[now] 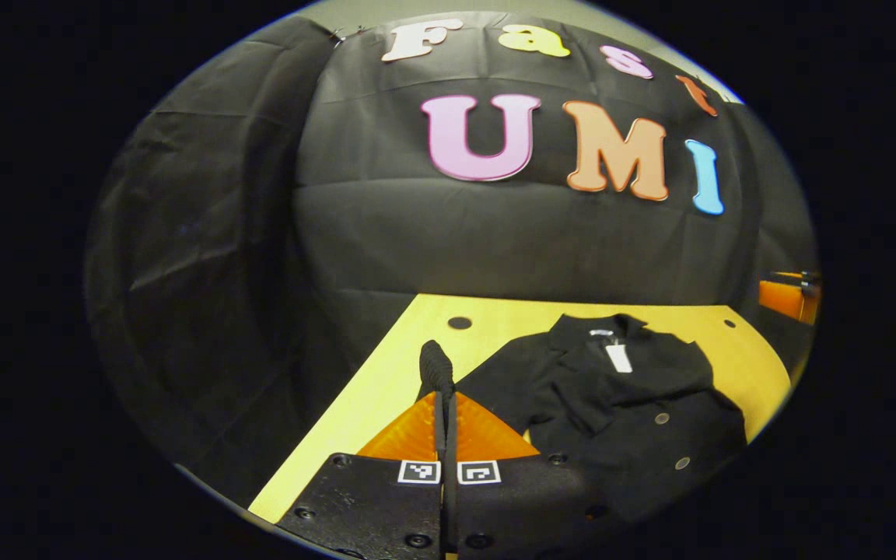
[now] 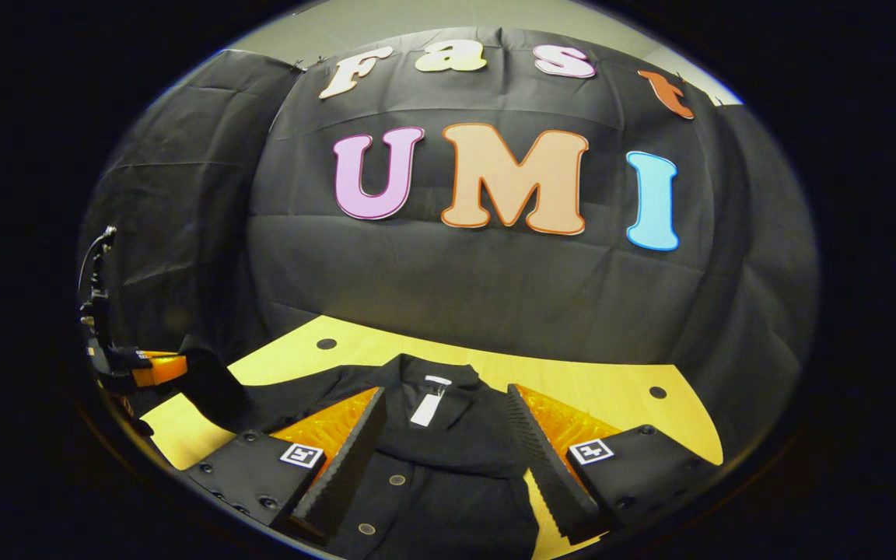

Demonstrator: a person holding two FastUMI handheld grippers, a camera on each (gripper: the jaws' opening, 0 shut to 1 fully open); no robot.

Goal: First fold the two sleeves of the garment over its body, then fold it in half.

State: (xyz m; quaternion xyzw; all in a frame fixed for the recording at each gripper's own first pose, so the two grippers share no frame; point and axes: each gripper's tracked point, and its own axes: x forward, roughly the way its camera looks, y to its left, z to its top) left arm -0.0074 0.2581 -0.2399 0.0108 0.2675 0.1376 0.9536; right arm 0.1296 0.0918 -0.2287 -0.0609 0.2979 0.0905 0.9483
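Note:
A black buttoned jacket lies flat on the yellow table, collar and white tag toward the wall. One sleeve lies across its chest. My left gripper is shut on the other sleeve's cuff, which sticks up past the fingertips, raised off the table left of the body. In the right gripper view the jacket lies under my right gripper, which is open with its fingers either side of the collar and tag. The left gripper shows there at far left, holding the lifted sleeve.
The table has small dark holes near its far corners and ends against the black cloth wall. Its left edge runs close beside my left gripper. The right gripper shows at the far right.

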